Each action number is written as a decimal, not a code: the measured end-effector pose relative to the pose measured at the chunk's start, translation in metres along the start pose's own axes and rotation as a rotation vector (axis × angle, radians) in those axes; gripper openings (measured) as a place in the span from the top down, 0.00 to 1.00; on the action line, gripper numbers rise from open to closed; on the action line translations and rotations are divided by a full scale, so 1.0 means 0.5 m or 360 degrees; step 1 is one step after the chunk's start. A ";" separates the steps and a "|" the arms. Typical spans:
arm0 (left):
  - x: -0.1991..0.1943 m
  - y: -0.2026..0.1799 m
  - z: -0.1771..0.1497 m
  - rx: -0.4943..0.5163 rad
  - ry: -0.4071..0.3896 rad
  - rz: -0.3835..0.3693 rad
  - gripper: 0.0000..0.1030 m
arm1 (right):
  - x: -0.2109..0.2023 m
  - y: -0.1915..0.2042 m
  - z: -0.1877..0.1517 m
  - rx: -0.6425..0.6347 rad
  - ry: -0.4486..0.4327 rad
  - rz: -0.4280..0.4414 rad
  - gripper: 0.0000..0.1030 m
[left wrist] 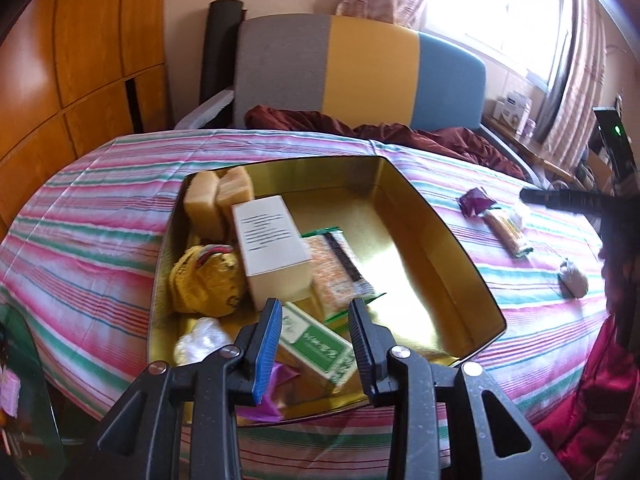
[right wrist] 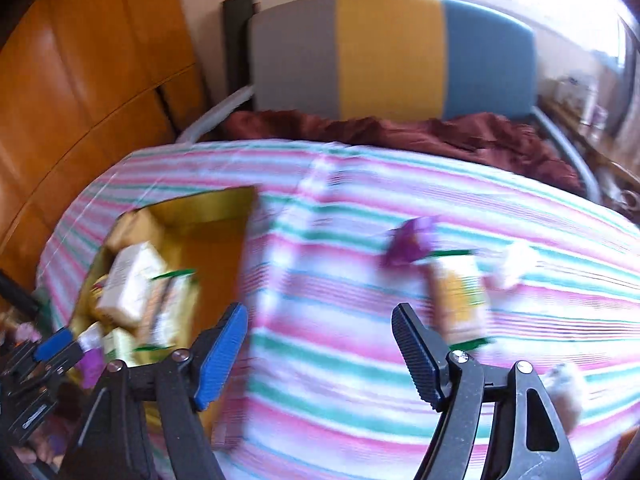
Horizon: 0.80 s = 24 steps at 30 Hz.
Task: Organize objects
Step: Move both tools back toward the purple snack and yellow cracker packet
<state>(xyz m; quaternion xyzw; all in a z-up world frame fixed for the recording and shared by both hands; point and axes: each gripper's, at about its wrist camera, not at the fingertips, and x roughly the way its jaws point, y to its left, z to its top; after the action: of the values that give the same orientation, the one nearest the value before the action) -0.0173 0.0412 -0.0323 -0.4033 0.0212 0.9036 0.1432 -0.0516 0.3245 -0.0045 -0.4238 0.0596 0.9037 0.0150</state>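
A gold tin box (left wrist: 436, 236) sits on the striped tablecloth and holds a white carton (left wrist: 272, 252), two tan blocks (left wrist: 218, 200), a yellow knitted toy (left wrist: 206, 280), an orange snack pack (left wrist: 340, 268) and a green-and-white box (left wrist: 320, 344). My left gripper (left wrist: 314, 316) is open and hovers over the tin's near end, jaws either side of the green-and-white box, not touching it. My right gripper (right wrist: 320, 328) is open and empty above bare cloth. A purple wrapper (right wrist: 408, 244), an orange snack pack (right wrist: 460, 300) and a white lump (right wrist: 516, 264) lie on the cloth ahead of it, blurred. The tin (right wrist: 216, 204) is at its left.
A grey lump (left wrist: 574, 278) lies on the cloth at the right. A striped chair (left wrist: 360, 68) with a maroon cloth (left wrist: 400, 128) stands behind the table. A wooden cabinet (left wrist: 80, 60) is at the left. The table edge is near me.
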 end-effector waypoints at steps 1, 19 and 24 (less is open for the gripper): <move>0.003 -0.007 0.002 0.0014 0.0006 -0.0006 0.67 | -0.003 -0.026 0.008 0.0020 -0.0012 -0.0034 0.25; 0.070 -0.258 0.107 0.0309 0.0092 -0.0342 0.67 | -0.001 -0.422 -0.030 0.0729 -0.0073 -0.0496 0.23; 0.118 -0.328 0.139 0.0300 0.0211 -0.0467 0.67 | -0.002 -0.442 -0.041 0.0869 -0.0053 -0.0409 0.23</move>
<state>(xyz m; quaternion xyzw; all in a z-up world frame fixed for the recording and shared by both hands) -0.0597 0.2233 -0.0161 -0.4456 0.0561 0.8385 0.3087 -0.0180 0.5413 -0.0378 -0.3933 0.2459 0.8518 0.2435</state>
